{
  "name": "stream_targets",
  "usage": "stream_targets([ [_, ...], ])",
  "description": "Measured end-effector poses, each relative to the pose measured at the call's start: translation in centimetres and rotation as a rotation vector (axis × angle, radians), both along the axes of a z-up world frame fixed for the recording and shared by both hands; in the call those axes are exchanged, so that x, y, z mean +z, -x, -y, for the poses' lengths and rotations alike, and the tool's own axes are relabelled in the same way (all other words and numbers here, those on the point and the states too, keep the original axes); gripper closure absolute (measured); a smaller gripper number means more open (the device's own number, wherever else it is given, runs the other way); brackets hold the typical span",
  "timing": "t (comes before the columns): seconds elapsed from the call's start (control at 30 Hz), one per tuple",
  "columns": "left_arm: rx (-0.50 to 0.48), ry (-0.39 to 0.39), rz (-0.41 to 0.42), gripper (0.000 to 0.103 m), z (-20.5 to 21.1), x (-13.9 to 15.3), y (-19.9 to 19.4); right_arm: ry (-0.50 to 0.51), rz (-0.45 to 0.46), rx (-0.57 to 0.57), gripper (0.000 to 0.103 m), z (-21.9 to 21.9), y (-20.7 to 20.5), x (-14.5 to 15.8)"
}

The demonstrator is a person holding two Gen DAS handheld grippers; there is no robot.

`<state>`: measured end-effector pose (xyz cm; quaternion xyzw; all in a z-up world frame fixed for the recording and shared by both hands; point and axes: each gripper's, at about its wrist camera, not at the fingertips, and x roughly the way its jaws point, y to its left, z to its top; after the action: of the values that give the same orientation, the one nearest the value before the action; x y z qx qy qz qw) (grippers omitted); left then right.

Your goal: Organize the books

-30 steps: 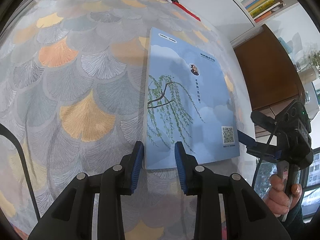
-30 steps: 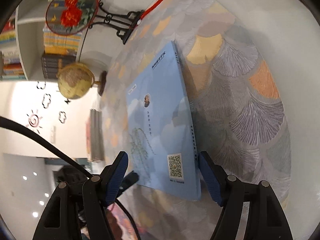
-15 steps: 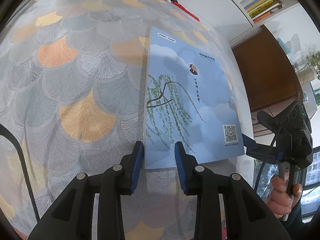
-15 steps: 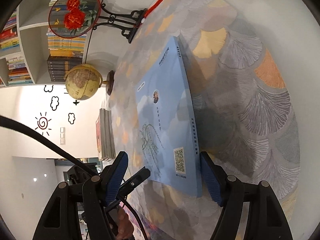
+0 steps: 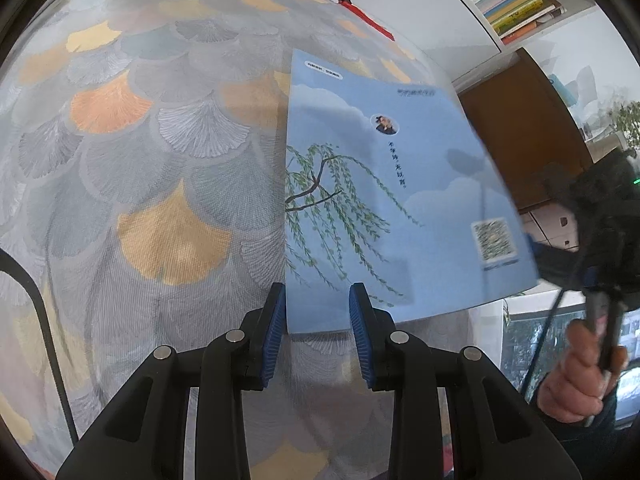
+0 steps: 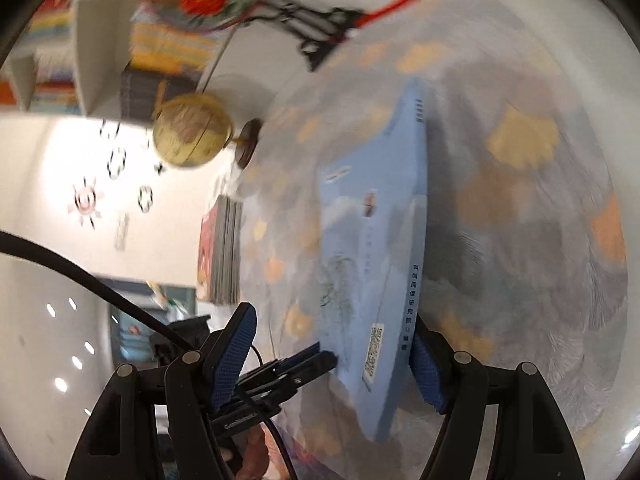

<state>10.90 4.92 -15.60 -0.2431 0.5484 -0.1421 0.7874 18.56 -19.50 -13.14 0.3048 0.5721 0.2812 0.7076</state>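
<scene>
Blue book (image 5: 384,184), one, tilted between two hand-held grippers, both gaping, neither clamped

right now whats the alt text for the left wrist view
A light blue book with a willow tree on its cover tilts up off the ginkgo-patterned tablecloth, its near edge between the left gripper fingers, its far side lifted by the blurred right gripper.
</scene>
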Motion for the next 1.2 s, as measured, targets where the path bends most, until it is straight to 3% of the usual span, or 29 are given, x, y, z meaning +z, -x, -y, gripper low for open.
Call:
stream_targets([
  [0.13, 0.037, 0.03, 0.009, 0.075, -1.1, 0.0, 1.1, 0.035, 0.082, 0.09, 0.032, -3.1, 0.3, 3.1],
  [0.3, 0.128, 0.055, 0.028, 0.075, -3.7, 0.2, 3.8, -0.046, 0.14, 0.191, 0.032, -7.7, 0.8, 5.6],
  [0.5, 0.26, 0.037, -0.002, 0.075, -7.6, -0.9, 10.5, -0.104, 0.104, 0.322, 0.032, -14.3, 1.3, 4.8],
  [0.63, 0.375, 0.052, -0.037, 0.075, -10.2, -2.1, 15.3, -0.089, 0.086, 0.379, 0.032, -17.1, 2.5, 3.7],
  [0.73, 0.429, 0.078, -0.036, 0.075, -11.2, -2.3, 17.3, 0.004, 0.073, 0.395, 0.032, -18.2, 3.1, 2.0],
  [0.9, 0.41, 0.046, -0.035, 0.075, -10.2, -2.2, 17.2, 0.303, 0.115, 0.408, 0.032, -18.4, 4.6, -1.7],
  [1.2, 0.399, 0.01, -0.045, 0.072, -9.7, -1.9, 15.4, 0.48, 0.228, 0.324, 0.032, -15.7, 6.4, -4.2],
])
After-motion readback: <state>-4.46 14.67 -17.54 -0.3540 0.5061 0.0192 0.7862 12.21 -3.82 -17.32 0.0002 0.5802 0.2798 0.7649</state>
